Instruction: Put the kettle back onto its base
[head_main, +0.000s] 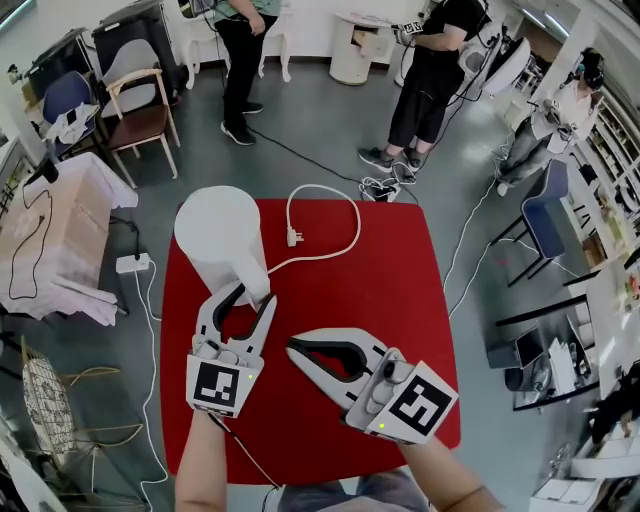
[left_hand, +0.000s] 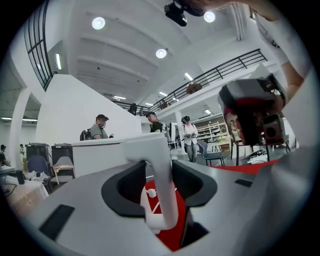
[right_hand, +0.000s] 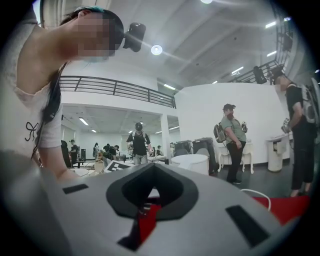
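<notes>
Left gripper view: kettle handle (left_hand: 164, 190) between the spread jaws, seemingly untouched.

I'm working in a big open hall, a lab or recording floor by the look of it. The grey floor (head_main: 330, 130) is strung with cables (head_main: 385, 186), and a railed gallery (right_hand: 115, 86) runs under ceiling spots (left_hand: 98, 22). There are shelves (head_main: 612, 150) and stray chairs (head_main: 140, 115). People (head_main: 432, 75) with backpacks (right_hand: 218, 133) stand beyond my red table (head_main: 400, 300).
</notes>
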